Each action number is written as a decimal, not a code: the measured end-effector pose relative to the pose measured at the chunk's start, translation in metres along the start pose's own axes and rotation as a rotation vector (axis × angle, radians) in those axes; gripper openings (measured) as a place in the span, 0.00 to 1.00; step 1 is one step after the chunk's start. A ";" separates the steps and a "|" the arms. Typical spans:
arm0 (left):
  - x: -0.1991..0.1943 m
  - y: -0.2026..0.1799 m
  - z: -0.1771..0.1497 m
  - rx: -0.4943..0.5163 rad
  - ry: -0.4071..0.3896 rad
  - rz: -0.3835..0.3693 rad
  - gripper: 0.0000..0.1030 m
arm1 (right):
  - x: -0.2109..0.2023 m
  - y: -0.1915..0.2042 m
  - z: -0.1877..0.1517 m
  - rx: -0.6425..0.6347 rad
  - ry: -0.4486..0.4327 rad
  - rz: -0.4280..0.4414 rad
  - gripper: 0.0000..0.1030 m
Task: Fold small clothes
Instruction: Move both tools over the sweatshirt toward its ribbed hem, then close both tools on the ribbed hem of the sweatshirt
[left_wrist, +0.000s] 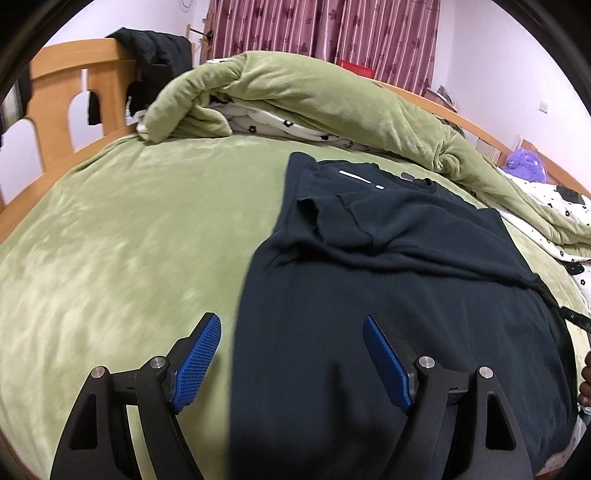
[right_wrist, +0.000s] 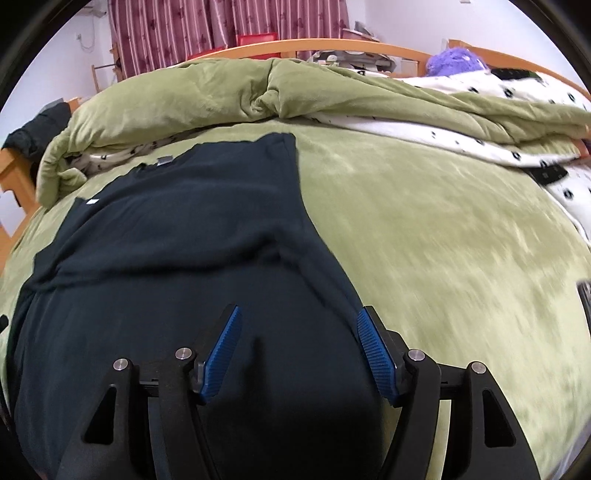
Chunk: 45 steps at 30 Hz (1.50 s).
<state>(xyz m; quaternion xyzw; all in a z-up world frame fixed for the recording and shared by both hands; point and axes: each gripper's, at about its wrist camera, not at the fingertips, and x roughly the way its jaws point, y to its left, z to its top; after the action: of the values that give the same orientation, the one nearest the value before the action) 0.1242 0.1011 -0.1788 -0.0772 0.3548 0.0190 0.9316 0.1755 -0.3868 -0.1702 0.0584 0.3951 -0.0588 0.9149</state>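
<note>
A dark navy T-shirt (left_wrist: 388, 295) lies on the green bedspread (left_wrist: 129, 240), both sides folded inward with a sleeve (left_wrist: 332, 221) lying on top. My left gripper (left_wrist: 291, 328) is open and empty, hovering over the shirt's near left edge. In the right wrist view the same shirt (right_wrist: 177, 240) fills the left half of the frame. My right gripper (right_wrist: 299, 325) is open and empty above the shirt's near right edge. The shirt's near hem is hidden under the grippers.
A rolled green duvet (left_wrist: 314, 99) with white flowered lining lies across the far side of the bed. A wooden headboard (left_wrist: 74, 92) with black clothes draped on it stands at left. A purple plush thing (right_wrist: 454, 61) sits far right. Bare bedspread (right_wrist: 443, 240) lies beside the shirt.
</note>
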 end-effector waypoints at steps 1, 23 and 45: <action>-0.009 0.005 -0.009 0.001 0.008 -0.003 0.76 | -0.008 -0.006 -0.010 0.010 0.009 0.009 0.64; -0.053 0.021 -0.109 -0.003 0.134 -0.223 0.75 | -0.084 -0.033 -0.145 0.077 0.086 0.227 0.49; -0.055 0.013 -0.115 -0.028 0.165 -0.310 0.54 | -0.088 -0.039 -0.156 0.125 0.114 0.297 0.41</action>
<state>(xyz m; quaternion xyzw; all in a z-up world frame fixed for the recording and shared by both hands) 0.0064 0.0972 -0.2290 -0.1455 0.4134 -0.1265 0.8899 -0.0016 -0.3956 -0.2147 0.1764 0.4287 0.0561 0.8843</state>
